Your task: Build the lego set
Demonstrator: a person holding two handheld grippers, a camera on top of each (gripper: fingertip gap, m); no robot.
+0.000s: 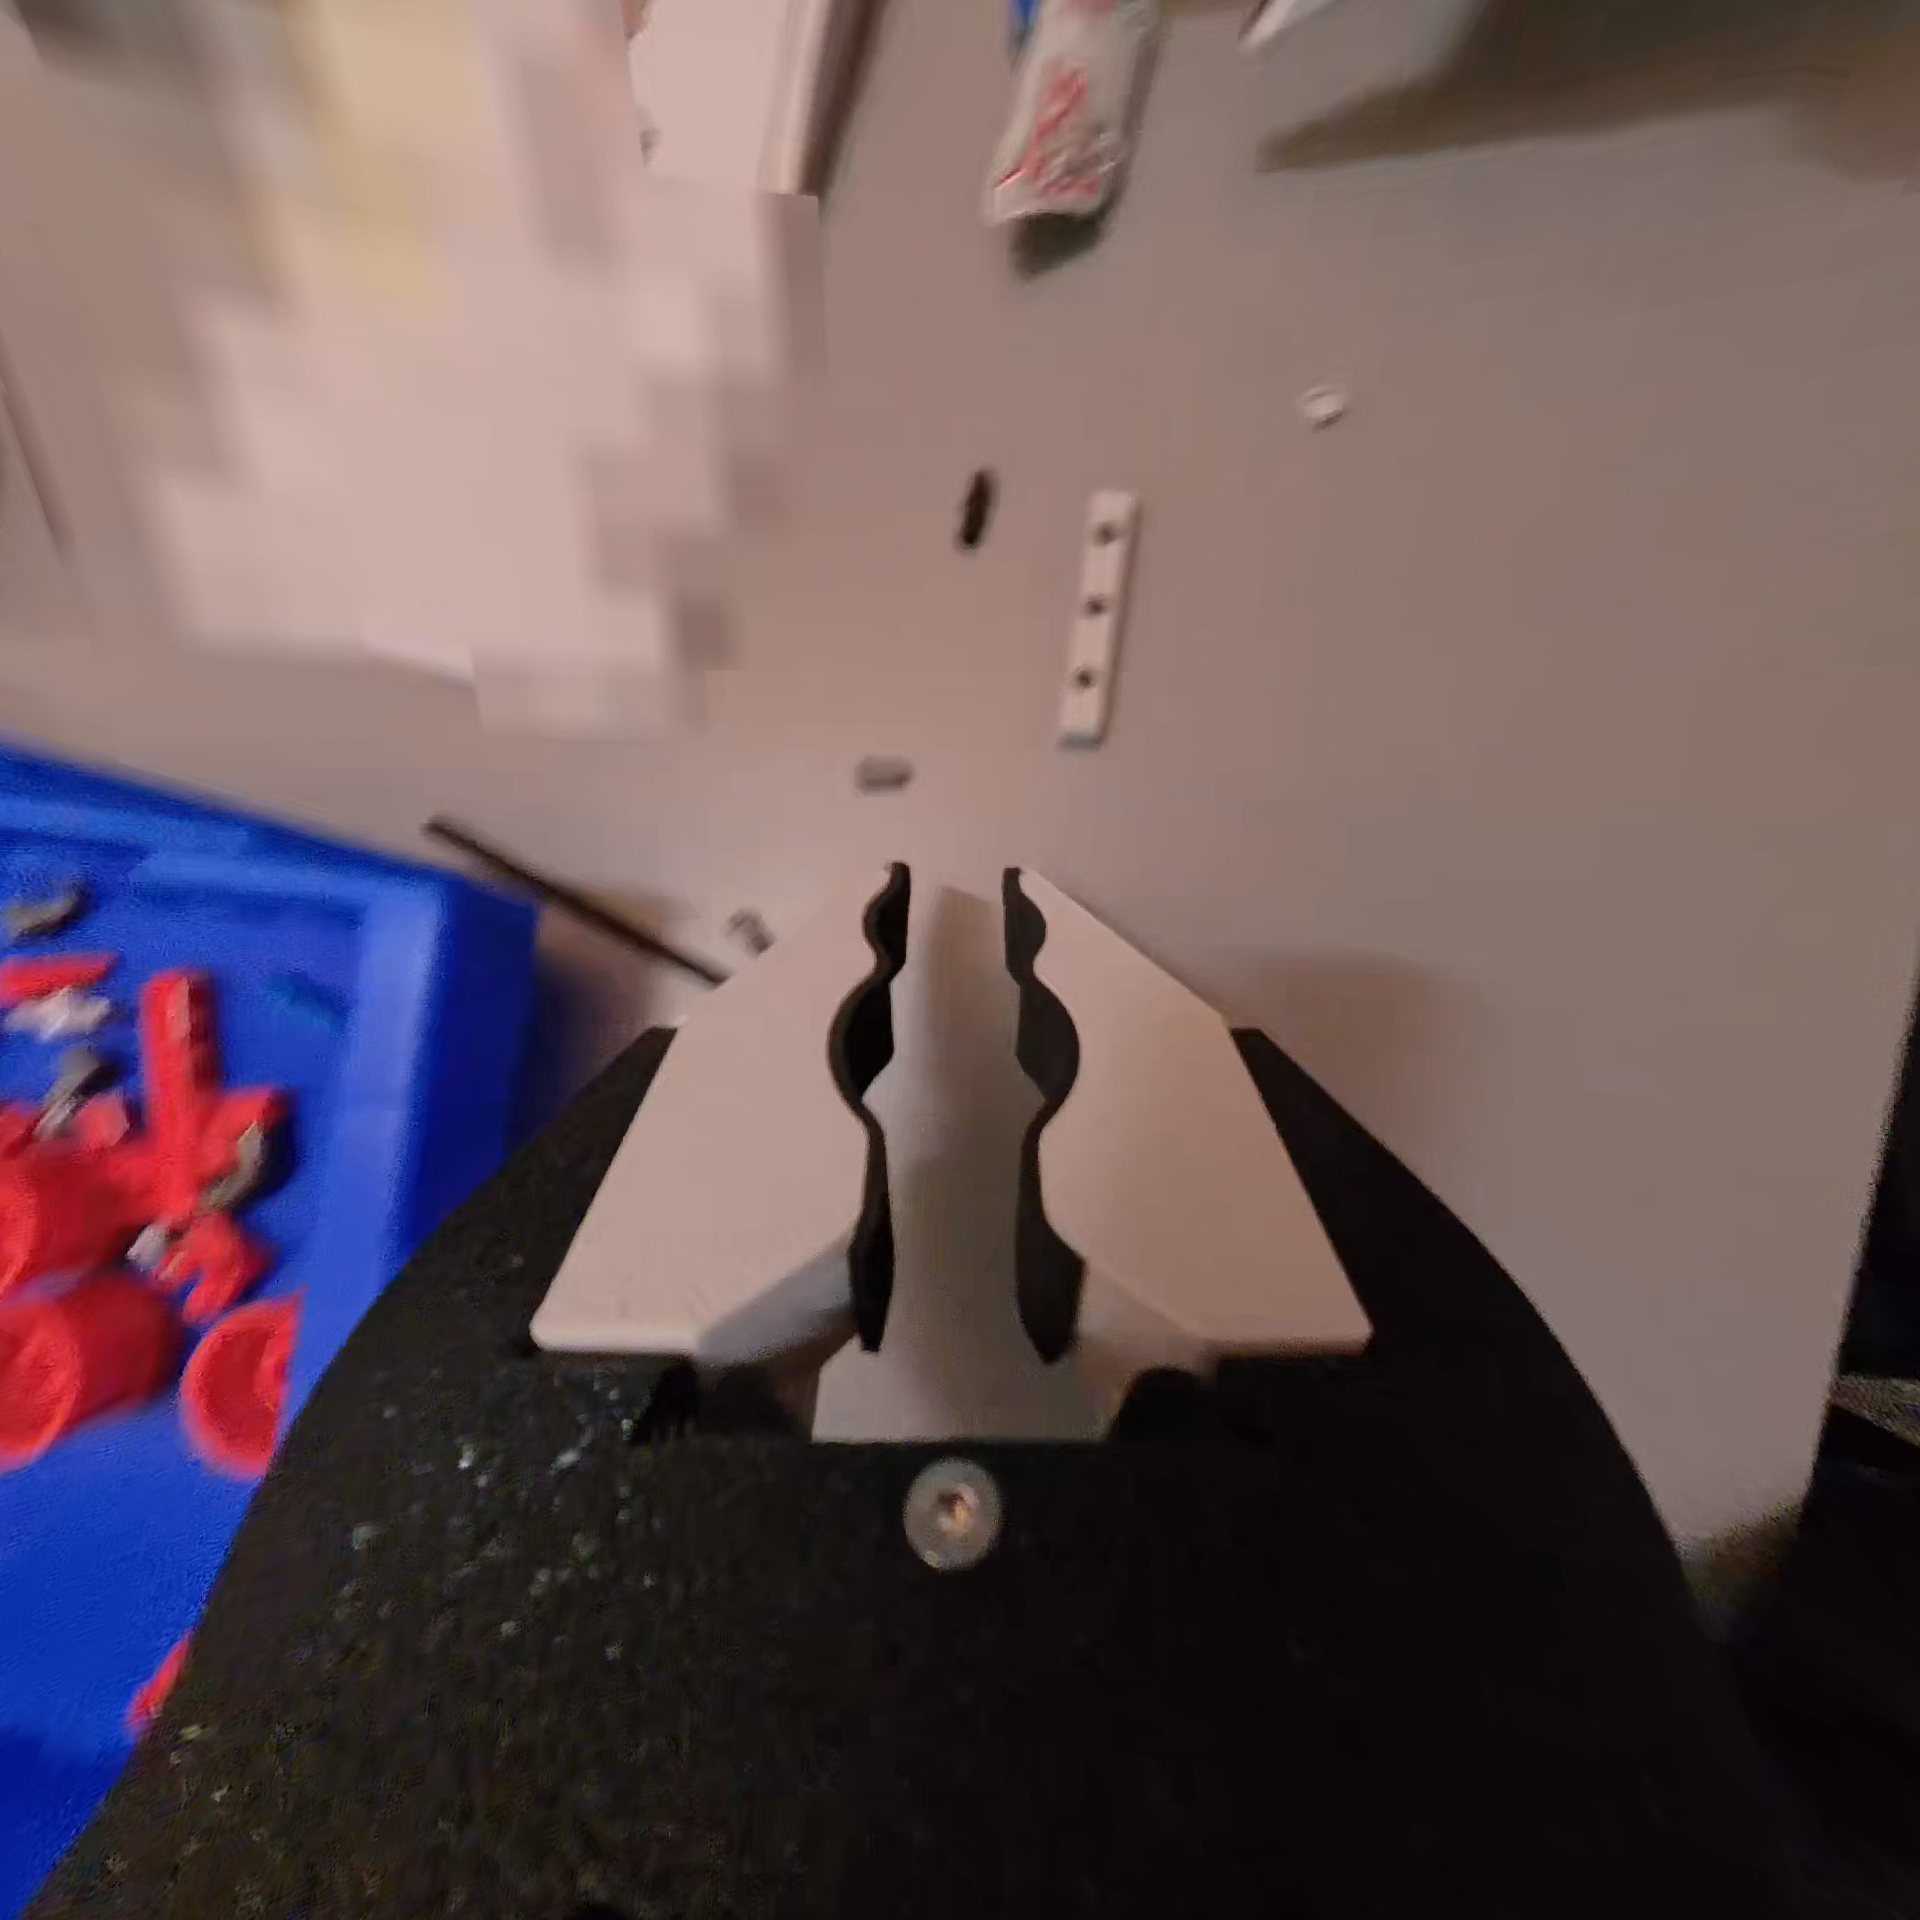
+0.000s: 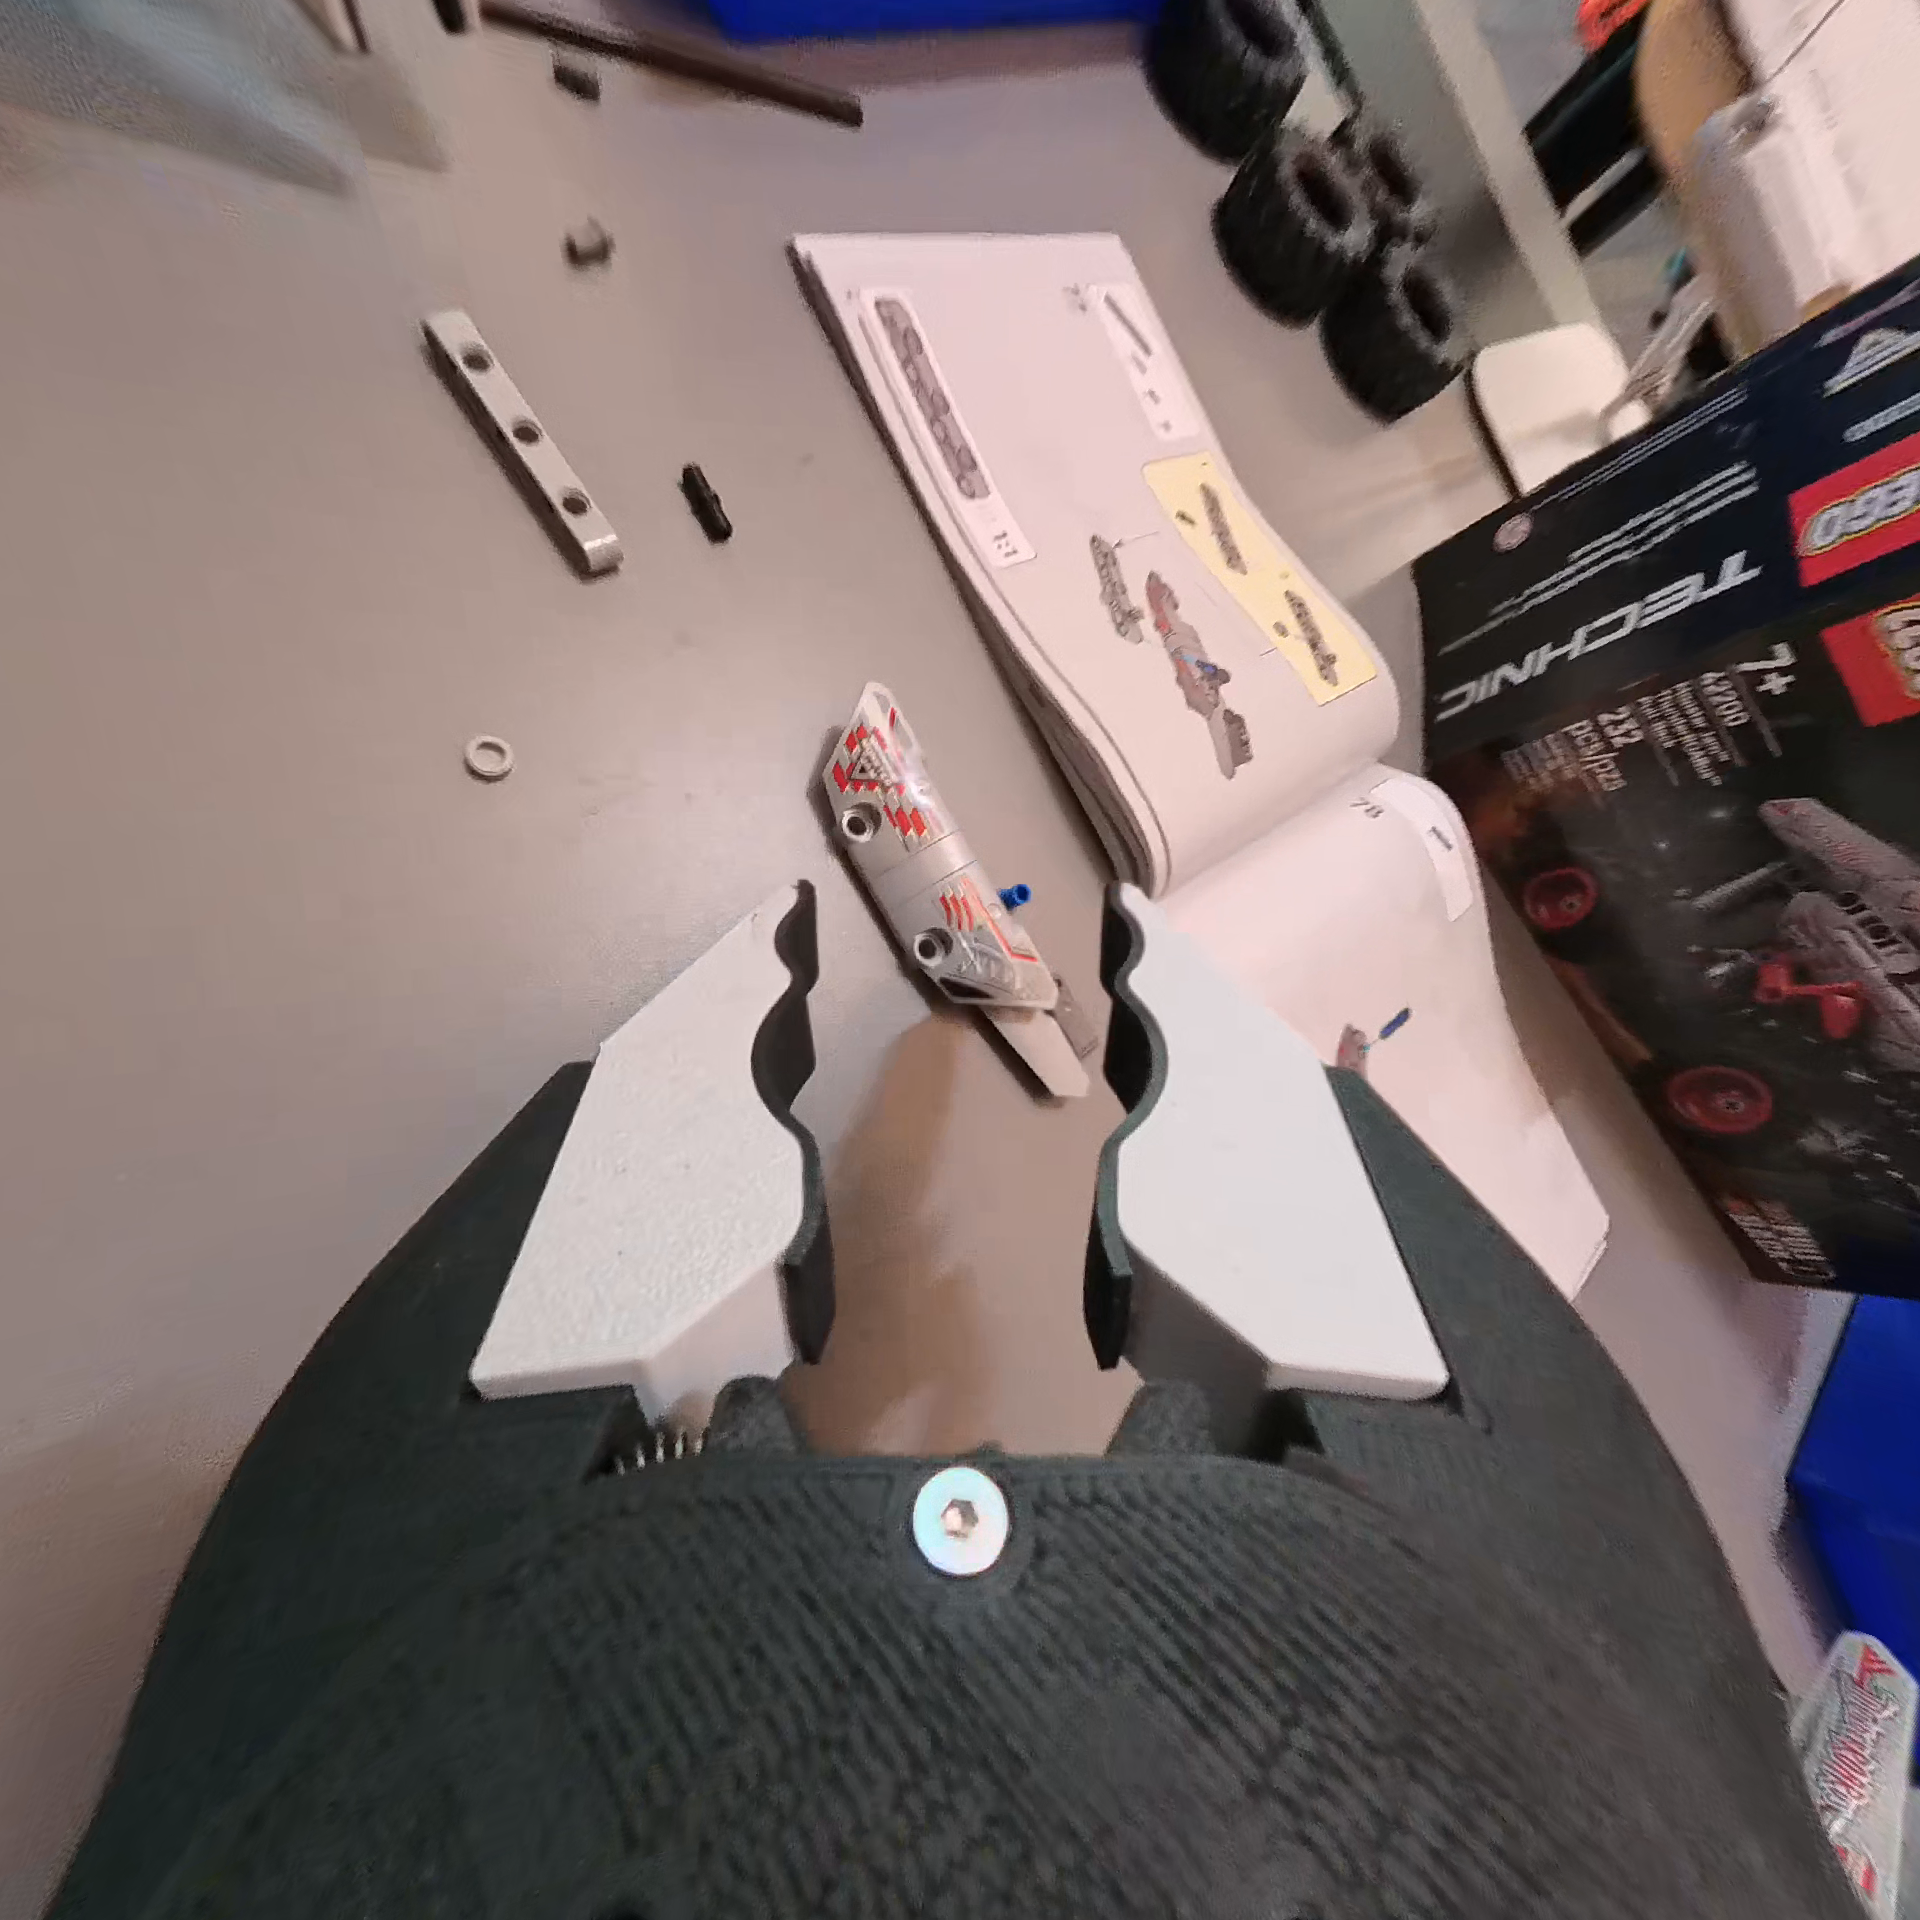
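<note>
My left gripper (image 1: 954, 883) hovers over the grey table with its jaws a narrow gap apart and nothing between them. Ahead of it lie a grey three-hole beam (image 1: 1096, 613), a black pin (image 1: 974, 507) and a small grey bush (image 1: 883, 774). My right gripper (image 2: 961, 914) is wide open and empty, just above a grey stickered assembly (image 2: 914, 862) with a blue pin, which lies between its fingertips. The beam (image 2: 520, 442), pin (image 2: 707, 502) and a grey ring (image 2: 489, 756) lie to the far left in the right wrist view.
A blue tray (image 1: 416, 935) with red parts (image 1: 156, 1143) stands left of my left gripper, and a black axle (image 1: 571, 899) lies beside it. The open instruction booklet (image 2: 1091, 540), the set's box (image 2: 1714, 779) and black tyres (image 2: 1330, 208) are to the right. The grippers' ends are close to 20 cm from one another. From the left gripper's tips to the black axle (image 1: 571, 899) is close to 8 cm. The right camera catches it too, in the right wrist view (image 2: 729, 94).
</note>
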